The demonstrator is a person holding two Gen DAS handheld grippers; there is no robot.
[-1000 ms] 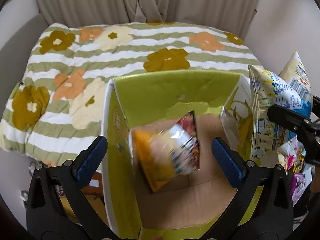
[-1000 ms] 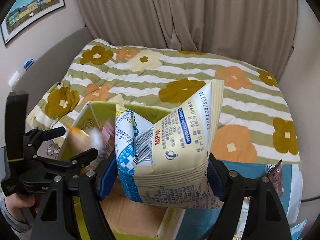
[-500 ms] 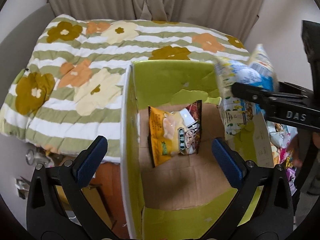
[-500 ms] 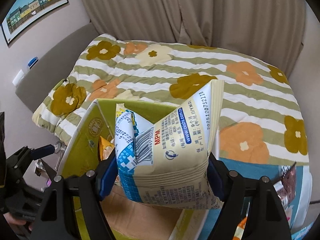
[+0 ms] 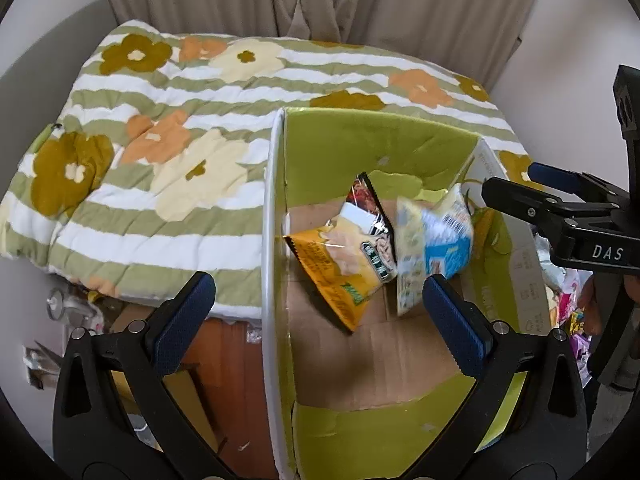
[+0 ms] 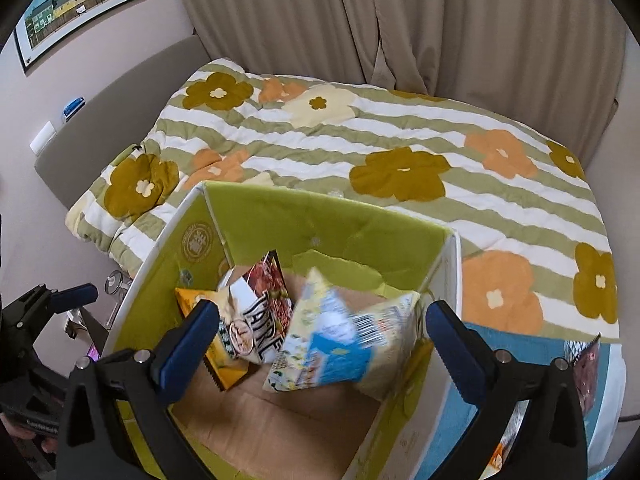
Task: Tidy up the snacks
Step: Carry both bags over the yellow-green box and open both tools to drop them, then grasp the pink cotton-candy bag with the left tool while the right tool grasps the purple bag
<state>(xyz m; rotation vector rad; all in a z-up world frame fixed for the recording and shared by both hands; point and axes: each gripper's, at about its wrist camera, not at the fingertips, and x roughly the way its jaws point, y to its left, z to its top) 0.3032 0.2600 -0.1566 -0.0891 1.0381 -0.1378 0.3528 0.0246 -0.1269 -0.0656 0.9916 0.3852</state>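
Note:
A green cardboard box (image 5: 276, 240) (image 6: 320, 220) stands open by the bed. Inside lies an orange snack bag (image 5: 340, 264) (image 6: 224, 364) with a red-and-black packet (image 5: 366, 200) (image 6: 268, 280) behind it. A blue and pale yellow chip bag (image 5: 436, 240) (image 6: 340, 344), blurred, is inside the box beside them, free of any gripper. My left gripper (image 5: 316, 312) is open and empty above the box's left wall. My right gripper (image 6: 320, 332) is open and empty over the box; it also shows at the right of the left wrist view (image 5: 516, 194).
A bed with a striped flower quilt (image 5: 180, 152) (image 6: 400, 152) lies behind the box. More snack packets (image 5: 572, 308) (image 6: 584, 364) lie to the right, on a blue surface (image 6: 516, 340). Curtains hang behind. Clutter sits on the floor at the left (image 5: 68, 308).
My right gripper opened and let go of the blue and yellow chip bag, which dropped into the box beside the orange bag. My left gripper drew back to the left.

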